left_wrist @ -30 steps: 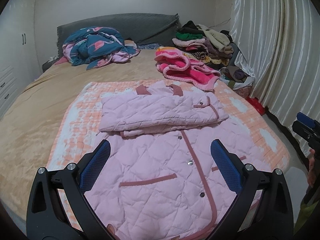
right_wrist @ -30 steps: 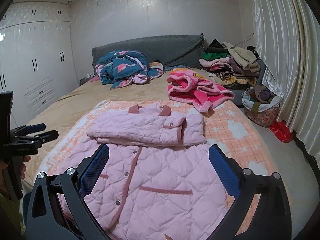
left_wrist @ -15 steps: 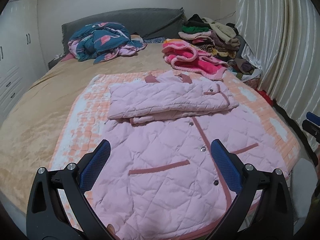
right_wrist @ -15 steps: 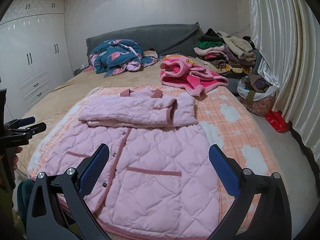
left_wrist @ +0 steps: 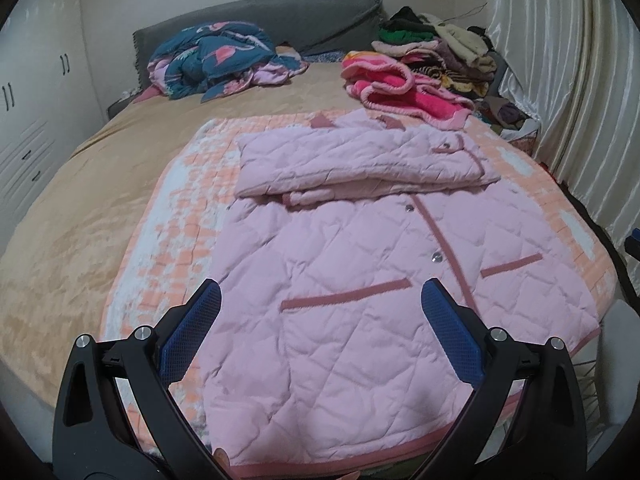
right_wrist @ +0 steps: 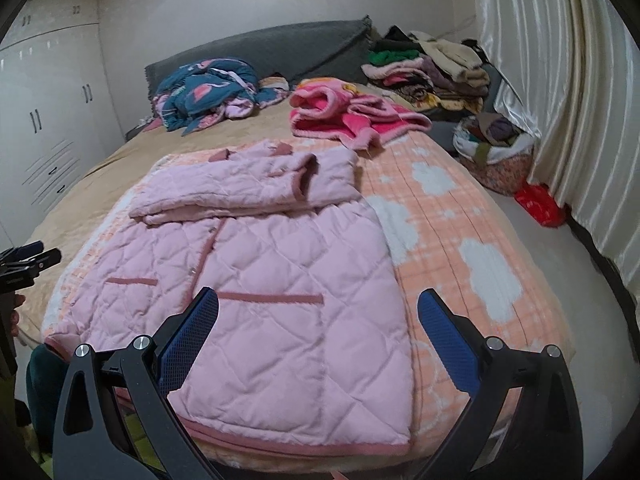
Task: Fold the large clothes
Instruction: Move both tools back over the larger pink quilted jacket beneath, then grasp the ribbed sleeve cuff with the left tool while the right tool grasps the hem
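Observation:
A pink quilted jacket [left_wrist: 352, 280] lies front-up on an orange-and-white blanket [left_wrist: 172, 216] on the bed, both sleeves folded across its chest. It also shows in the right wrist view [right_wrist: 256, 280]. My left gripper [left_wrist: 320, 332] is open and empty, hovering above the jacket's lower left part near the hem. My right gripper [right_wrist: 318, 336] is open and empty above the jacket's lower right part. The left gripper also shows at the left edge of the right wrist view [right_wrist: 24, 258].
A blue flamingo-print bundle [left_wrist: 216, 60] lies by the grey headboard [left_wrist: 280, 12]. A pink fleece garment [left_wrist: 400, 88] and a clothes pile [left_wrist: 436, 48] sit at the far right. A full laundry basket [right_wrist: 494, 148] and a red bag [right_wrist: 540, 208] are on the floor by the curtain [right_wrist: 560, 100].
Both grippers pulled back toward the foot of the bed and dropped lower; more of the jacket's hem and the bed edge has come into view. Both stayed open.

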